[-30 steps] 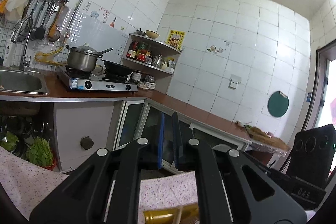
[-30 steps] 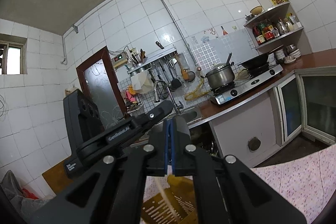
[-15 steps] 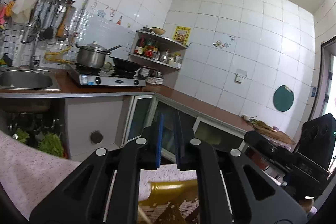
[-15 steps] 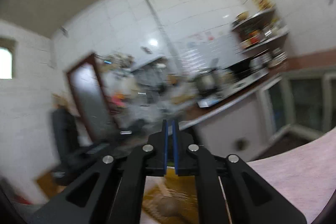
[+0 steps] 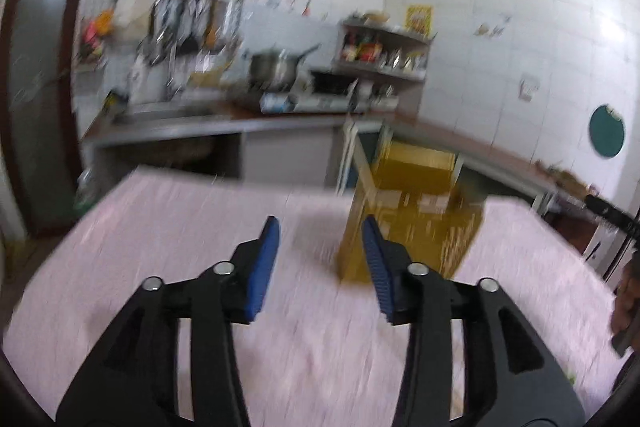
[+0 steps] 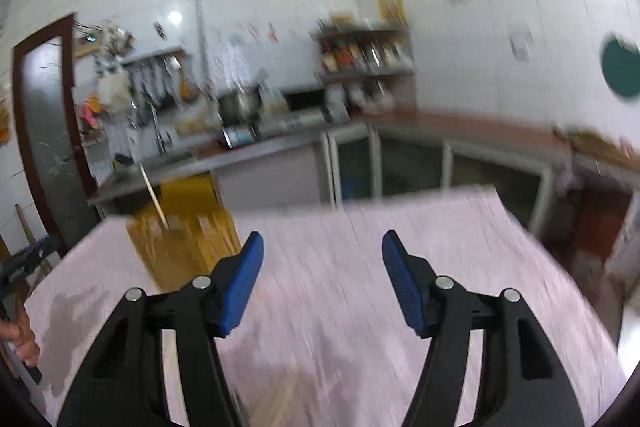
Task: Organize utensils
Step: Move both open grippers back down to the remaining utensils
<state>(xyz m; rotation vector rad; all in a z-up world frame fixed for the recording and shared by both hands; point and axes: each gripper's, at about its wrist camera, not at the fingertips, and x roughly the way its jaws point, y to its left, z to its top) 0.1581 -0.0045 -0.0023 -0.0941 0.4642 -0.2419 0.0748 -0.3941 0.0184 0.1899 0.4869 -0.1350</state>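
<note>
A yellow perforated utensil holder [image 5: 416, 219] stands on the pink floral tablecloth [image 5: 200, 227], just beyond my left gripper's right finger. It also shows in the right wrist view [image 6: 188, 231], left of my right gripper, with a thin pale stick [image 6: 154, 195] leaning out of it. My left gripper [image 5: 320, 231] is open and empty above the cloth. My right gripper [image 6: 322, 247] is open wide and empty over the cloth [image 6: 360, 267]. Both views are motion-blurred.
Behind the table runs a kitchen counter [image 5: 224, 123] with a sink, a stove with a pot [image 5: 276, 67], and a corner shelf of bottles [image 5: 380, 51]. A dark door [image 5: 36, 67] is at the left. Glass-front cabinets [image 6: 412, 163] stand beyond the table's far edge.
Both grippers have gone from shut to open and tipped down toward the table. The holder now stands on the cloth ahead, with a stick in it.
</note>
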